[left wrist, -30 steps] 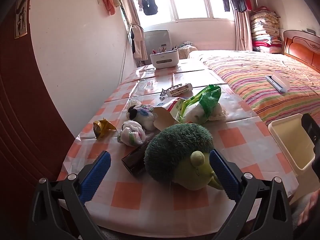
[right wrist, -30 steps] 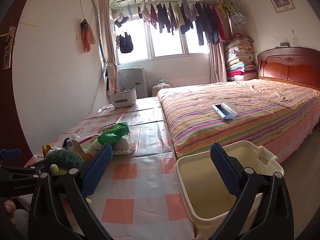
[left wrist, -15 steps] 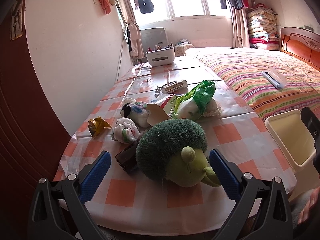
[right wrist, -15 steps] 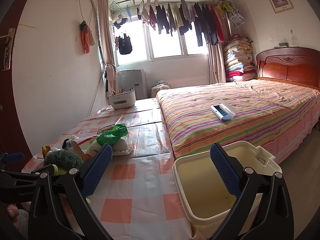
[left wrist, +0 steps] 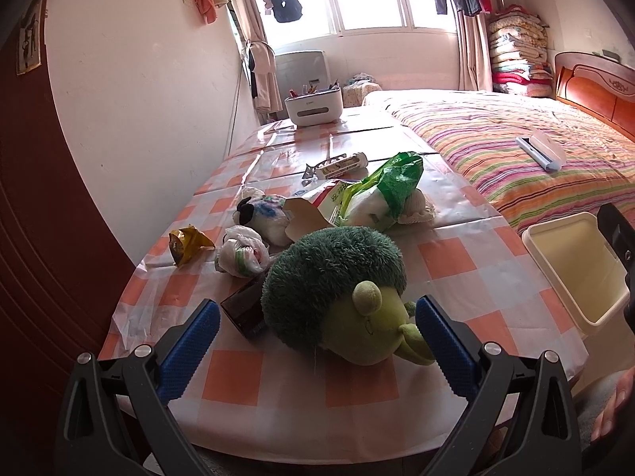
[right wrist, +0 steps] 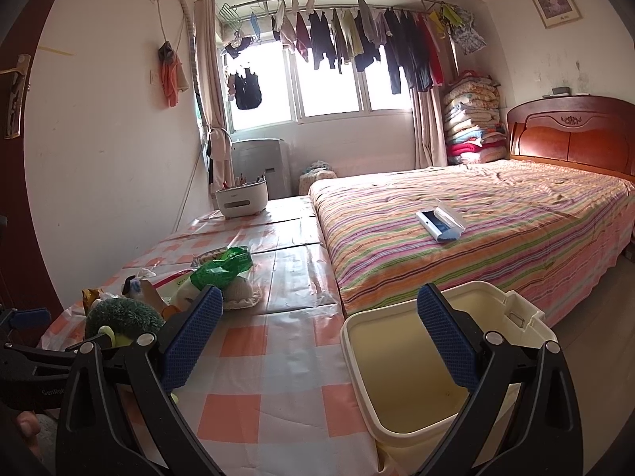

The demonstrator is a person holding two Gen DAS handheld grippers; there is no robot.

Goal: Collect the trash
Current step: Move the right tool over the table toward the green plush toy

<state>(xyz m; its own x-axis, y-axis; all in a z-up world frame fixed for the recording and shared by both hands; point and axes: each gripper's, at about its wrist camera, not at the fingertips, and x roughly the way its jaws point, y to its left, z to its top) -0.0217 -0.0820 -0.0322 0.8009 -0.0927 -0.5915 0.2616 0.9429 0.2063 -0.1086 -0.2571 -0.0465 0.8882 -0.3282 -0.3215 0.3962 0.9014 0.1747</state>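
Trash scattered across checked table (left wrist: 456, 261): yellow wrapper (left wrist: 186, 242), crumpled white bag (left wrist: 242, 256), green bag (left wrist: 391, 190). Left gripper (left wrist: 313, 341) spread wide around plush toy (left wrist: 337, 289). Right gripper (right wrist: 317, 337) agape, empty, over cream bin (right wrist: 512, 309).

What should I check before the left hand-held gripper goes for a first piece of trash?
1. Left hand-held gripper open and empty: ok.
2. Right hand-held gripper open and empty: ok.
3. Cream bin at the table edge, open: ok; it looks empty.
4. Clear path to the trash: not ok; the green plush toy lies directly ahead, in front of the crumpled white bag and yellow wrapper.
5. Dark box free to lift: cannot tell; the toy partly hides it.
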